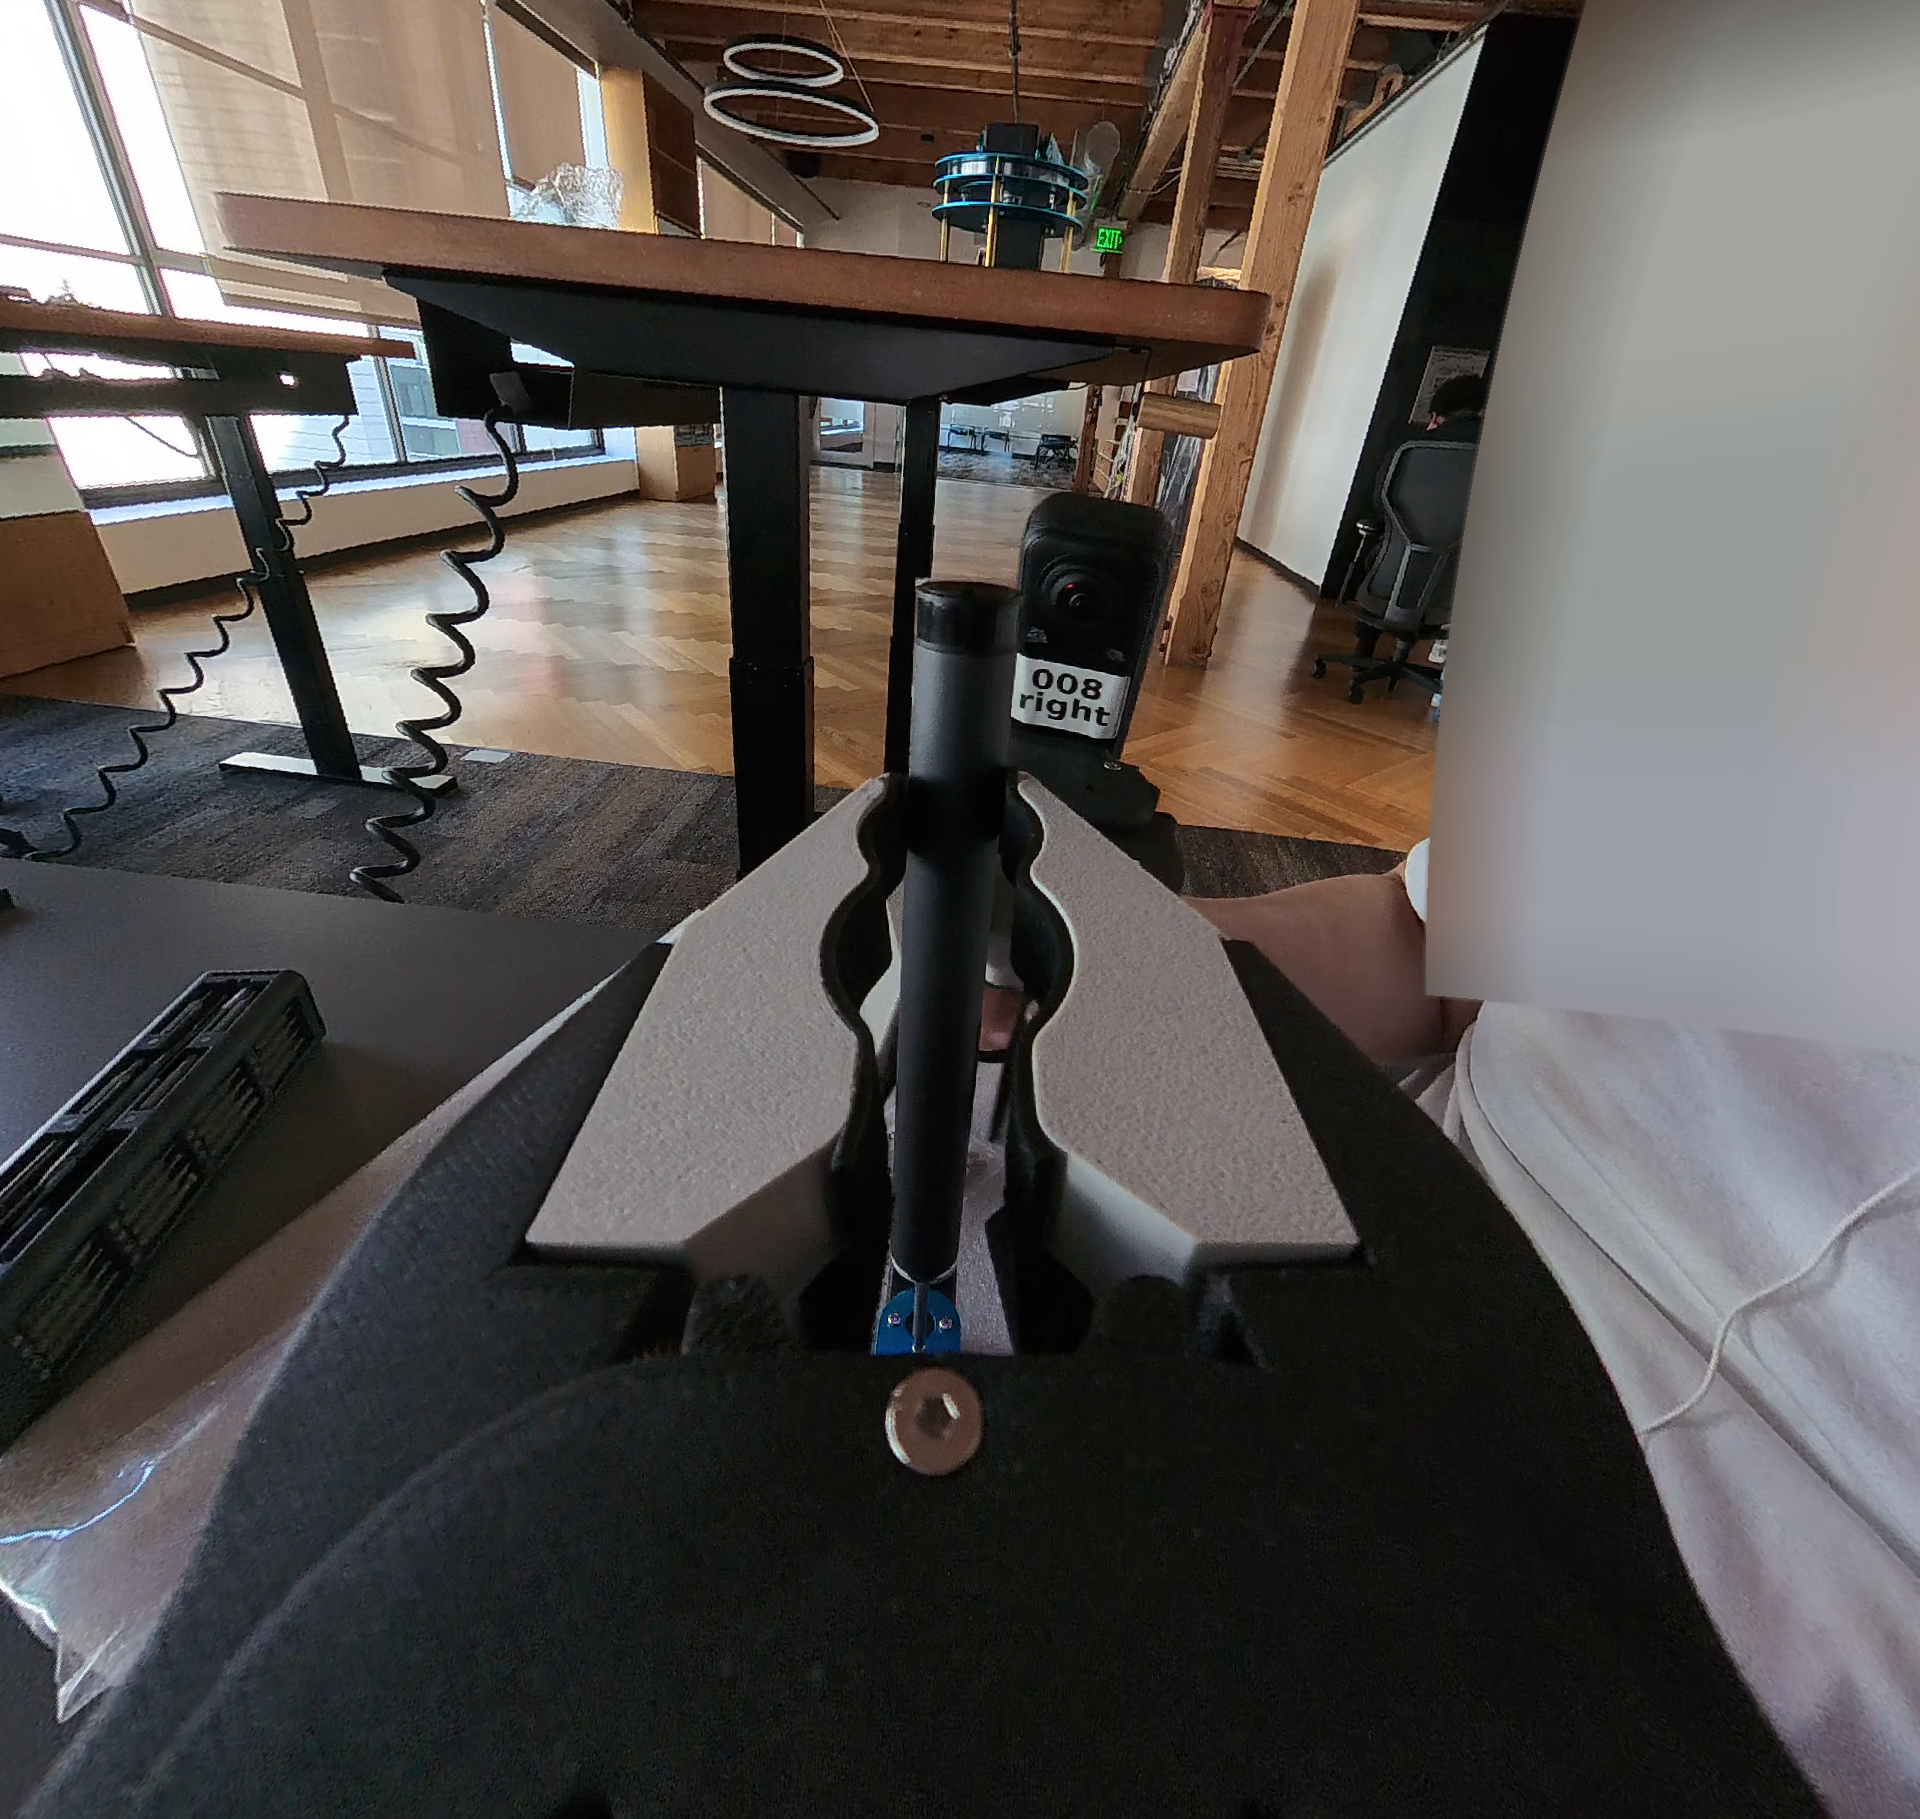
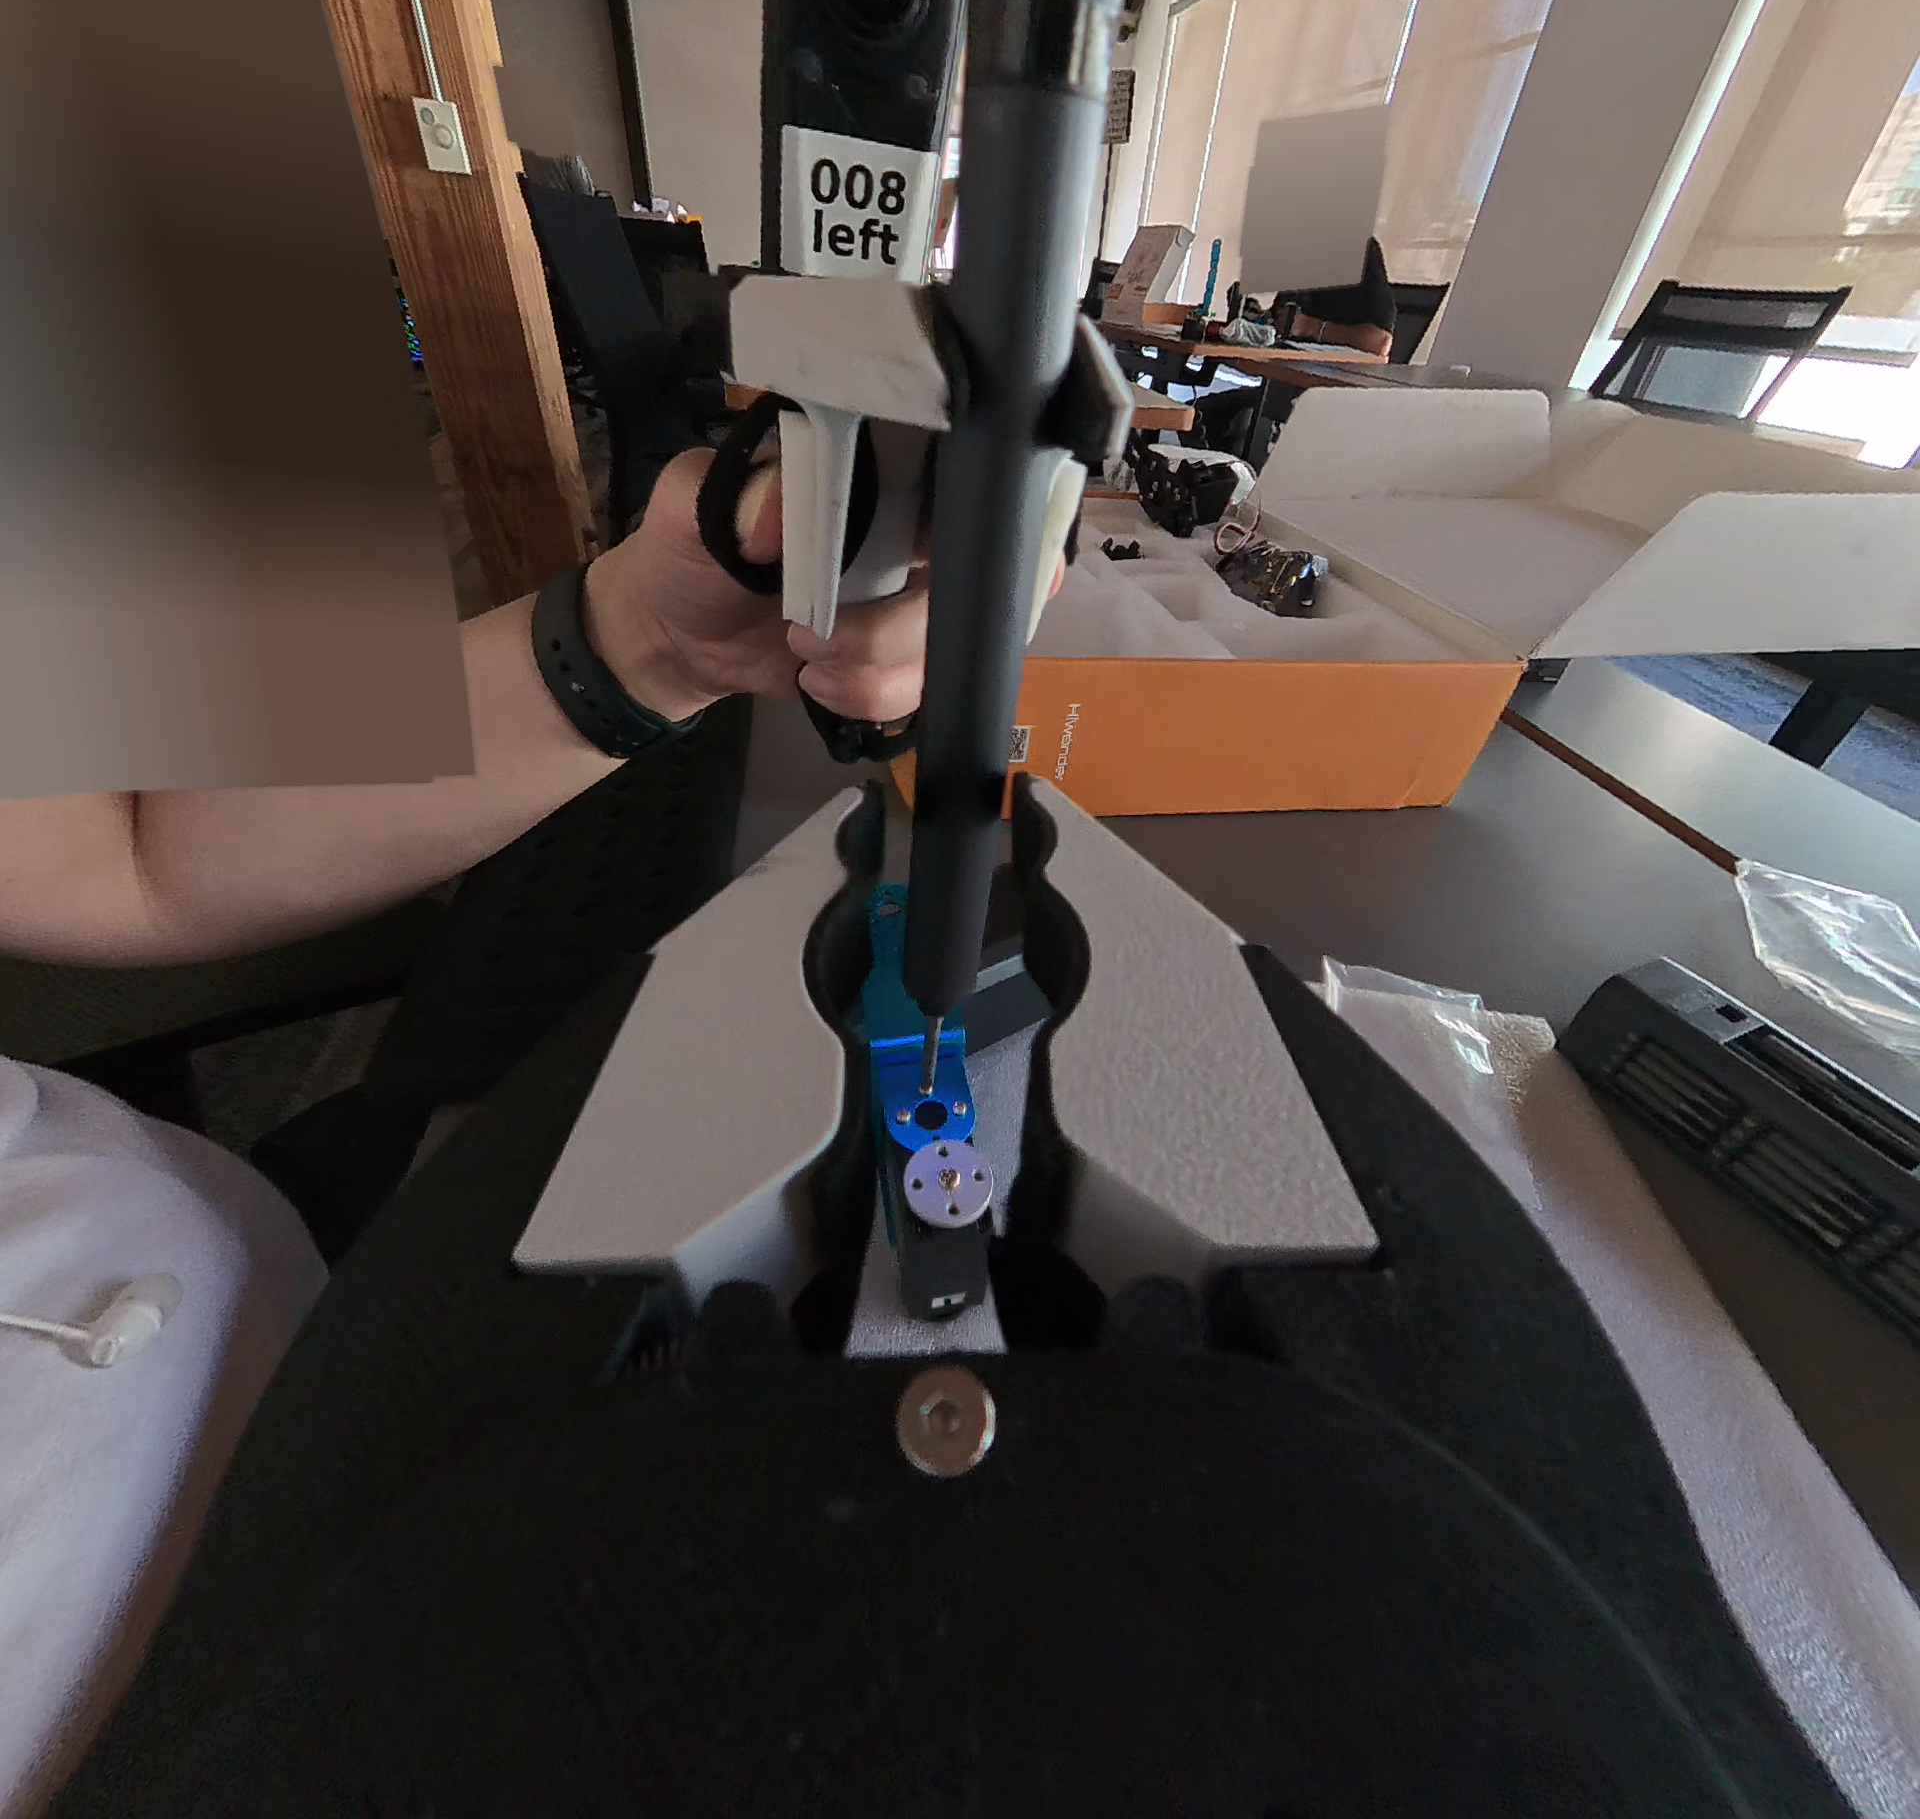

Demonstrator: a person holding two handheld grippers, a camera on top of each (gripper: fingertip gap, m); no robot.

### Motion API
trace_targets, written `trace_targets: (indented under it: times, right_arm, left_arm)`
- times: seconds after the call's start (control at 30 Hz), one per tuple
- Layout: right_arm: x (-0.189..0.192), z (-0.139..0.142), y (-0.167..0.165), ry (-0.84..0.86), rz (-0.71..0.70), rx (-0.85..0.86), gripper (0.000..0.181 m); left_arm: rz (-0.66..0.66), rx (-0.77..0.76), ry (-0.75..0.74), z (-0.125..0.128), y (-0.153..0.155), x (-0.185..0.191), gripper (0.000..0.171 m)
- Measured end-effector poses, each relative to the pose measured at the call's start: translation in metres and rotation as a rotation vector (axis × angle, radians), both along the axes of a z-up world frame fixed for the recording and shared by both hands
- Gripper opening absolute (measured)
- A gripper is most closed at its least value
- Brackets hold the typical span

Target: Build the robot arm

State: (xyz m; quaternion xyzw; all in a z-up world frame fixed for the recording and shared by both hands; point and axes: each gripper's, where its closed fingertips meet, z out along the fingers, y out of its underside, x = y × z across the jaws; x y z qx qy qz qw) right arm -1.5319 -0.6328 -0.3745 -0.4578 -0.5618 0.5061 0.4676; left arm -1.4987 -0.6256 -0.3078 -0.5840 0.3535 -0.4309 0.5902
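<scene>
Clamped in the left gripper (image 2: 997, 367) is a dark screwdriver (image 2: 987, 522), held upright with its tip set on a blue bracket (image 2: 928, 1109). Closed jaws of the right gripper (image 2: 940, 834) pinch that bracket and its black servo (image 2: 940, 1270) above white foam (image 2: 1662, 1457). A tilted driver could slip off the hole. An orange box (image 2: 1247, 730) and a black bit case (image 2: 1766, 1115) lie beyond.

The screwdriver (image 2: 966, 564) stood upright, its tip on the bracket (image 2: 928, 1094) between the right tongs (image 2: 940, 813). The open box (image 2: 1299, 689) lay behind on the worktop (image 2: 1558, 834). The bit case (image 2: 1756, 1115) lay right.
</scene>
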Motion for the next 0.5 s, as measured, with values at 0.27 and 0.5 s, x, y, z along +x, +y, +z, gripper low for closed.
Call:
trace_targets:
  times: [0.27,0.5]
  right_arm:
    - [-0.008,0.000,0.005,-0.030,-0.054,0.020,0.017]
    - [-0.009,0.002,0.006,-0.004,-0.044,0.004,0.017]
  left_arm:
    - [0.039,-0.050,-0.037,0.000,0.006,-0.007,0.020]
    - [0.150,-0.161,0.127,-0.039,0.001,-0.040,0.037]
